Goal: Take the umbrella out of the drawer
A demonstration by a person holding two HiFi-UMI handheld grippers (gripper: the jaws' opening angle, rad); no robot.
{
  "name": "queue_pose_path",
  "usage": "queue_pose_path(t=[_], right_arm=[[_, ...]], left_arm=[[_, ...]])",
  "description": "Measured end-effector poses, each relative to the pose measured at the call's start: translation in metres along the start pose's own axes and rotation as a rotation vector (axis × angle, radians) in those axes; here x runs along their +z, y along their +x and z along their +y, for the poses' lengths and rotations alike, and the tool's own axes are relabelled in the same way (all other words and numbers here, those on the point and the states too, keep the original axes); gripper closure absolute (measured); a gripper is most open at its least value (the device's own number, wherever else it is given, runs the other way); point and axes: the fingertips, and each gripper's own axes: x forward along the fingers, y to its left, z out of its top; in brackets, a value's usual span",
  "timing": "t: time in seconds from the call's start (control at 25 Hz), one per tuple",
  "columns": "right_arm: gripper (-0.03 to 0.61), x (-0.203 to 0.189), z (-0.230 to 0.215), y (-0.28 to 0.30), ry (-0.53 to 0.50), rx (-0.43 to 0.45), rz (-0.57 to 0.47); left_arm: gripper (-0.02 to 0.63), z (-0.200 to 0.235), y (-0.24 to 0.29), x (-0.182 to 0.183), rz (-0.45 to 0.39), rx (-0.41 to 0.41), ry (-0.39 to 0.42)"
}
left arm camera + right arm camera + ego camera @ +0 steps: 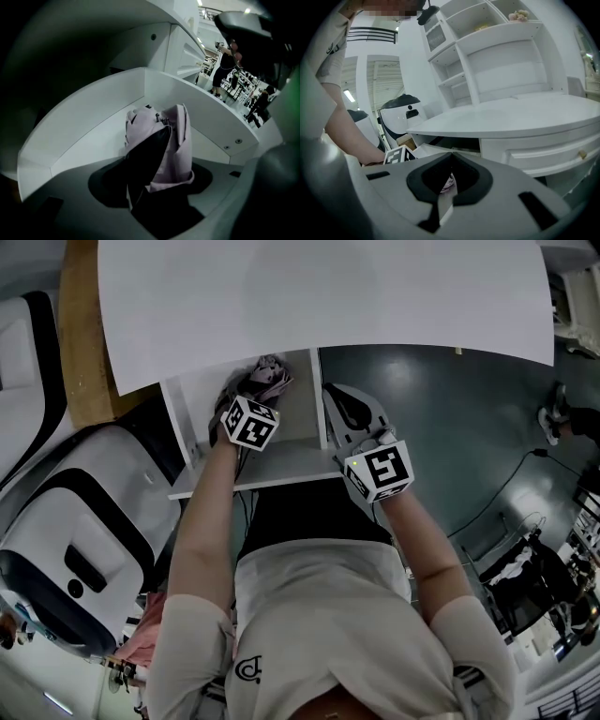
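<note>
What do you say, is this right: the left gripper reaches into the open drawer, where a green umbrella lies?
Not quite. The umbrella is pale pink and black, not green; the left gripper view shows it. The left gripper does reach into the open drawer.

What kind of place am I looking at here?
Probably a large test hall or workshop dressed up like a home: a white desk with an open drawer and white shelves, on a dark floor, beside bulky white machines, with people far behind.
</note>
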Motion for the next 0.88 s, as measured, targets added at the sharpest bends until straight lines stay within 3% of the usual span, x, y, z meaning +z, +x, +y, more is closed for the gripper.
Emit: queue_pose_path(t=[0.12, 0.44, 0.88], right_arm=[[0.572, 0.002, 0.005, -0.002, 0.0, -0.003, -0.003], [0.572, 0.013, 0.02, -0.011, -0.029, -0.021, -0.02], [0.572, 0.044, 0.039, -0.039, -0.061, -0.065, -0.06]], left_arm=[[0.354, 0.004, -0.002, -0.001, -0.004, -0.003, -0.018], [0.383, 0.002, -0.012, -0.004, -0.011, -0.094, -0.016], [0.382, -0.016, -0.088, 0.044, -0.172, -0.088, 0.107]])
